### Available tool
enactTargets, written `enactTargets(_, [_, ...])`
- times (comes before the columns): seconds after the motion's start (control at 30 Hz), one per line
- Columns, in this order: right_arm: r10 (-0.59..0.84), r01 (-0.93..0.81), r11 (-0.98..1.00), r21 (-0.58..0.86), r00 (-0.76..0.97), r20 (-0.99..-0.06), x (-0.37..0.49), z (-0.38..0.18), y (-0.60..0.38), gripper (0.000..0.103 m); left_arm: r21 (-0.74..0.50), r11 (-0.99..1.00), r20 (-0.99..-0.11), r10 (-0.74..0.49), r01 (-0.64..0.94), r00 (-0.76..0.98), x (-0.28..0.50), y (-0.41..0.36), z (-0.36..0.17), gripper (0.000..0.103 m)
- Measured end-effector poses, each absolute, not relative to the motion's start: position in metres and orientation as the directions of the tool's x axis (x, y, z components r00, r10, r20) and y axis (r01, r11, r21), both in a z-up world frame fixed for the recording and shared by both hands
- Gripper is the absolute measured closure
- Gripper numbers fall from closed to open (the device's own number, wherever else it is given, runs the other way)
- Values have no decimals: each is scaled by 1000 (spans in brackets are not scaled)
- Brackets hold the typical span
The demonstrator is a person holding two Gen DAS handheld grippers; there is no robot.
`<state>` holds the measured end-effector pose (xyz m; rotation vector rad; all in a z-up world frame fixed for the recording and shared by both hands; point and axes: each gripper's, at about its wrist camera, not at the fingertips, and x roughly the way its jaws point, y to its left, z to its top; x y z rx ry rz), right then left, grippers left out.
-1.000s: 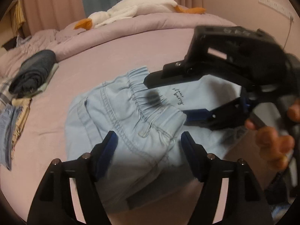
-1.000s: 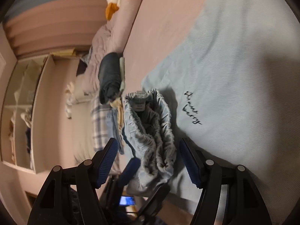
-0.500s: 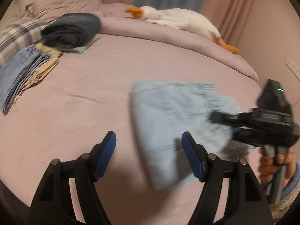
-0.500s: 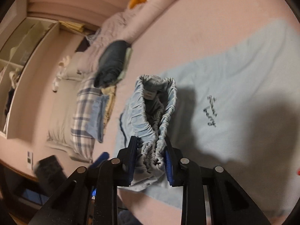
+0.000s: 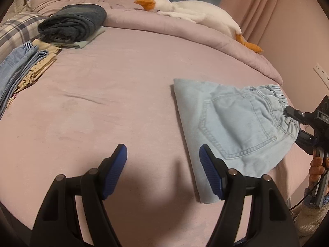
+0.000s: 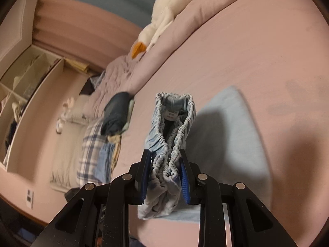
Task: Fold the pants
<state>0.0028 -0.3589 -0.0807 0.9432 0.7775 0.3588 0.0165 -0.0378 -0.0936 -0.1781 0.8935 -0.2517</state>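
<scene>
Where the right gripper [image 6: 165, 171] clamps the pants [image 5: 232, 127], its blue pads hide the bunched elastic waistband; the label text is unreadable. We see the left gripper [image 5: 163, 170] spread wide over bare pink sheet [image 5: 102, 107]. Pants: pale stitched denim, folded, lying on the bed's right side. Farther back: a folded clothes stack [image 5: 70, 24], then a plush goose [image 5: 195, 16], its tail cut off.

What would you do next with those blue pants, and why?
Probably carry the pants toward the stack of folded clothes. They already lie folded on the bed, the right tongs are shut on the waistband, and the left tongs hang open, holding nothing.
</scene>
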Motion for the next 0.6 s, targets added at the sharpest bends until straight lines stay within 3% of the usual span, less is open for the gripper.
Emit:
enactTargets(0.3, [547, 161, 541, 825, 678, -491, -1, -111, -375, 75, -257, 952, -757, -305, 166, 578, 27, -49, -98, 30])
enactTargets(0.6, [476, 224, 653, 724, 622, -622, 7, -120, -373, 72, -245, 950, -761, -312, 194, 569, 35, -60, -99, 30])
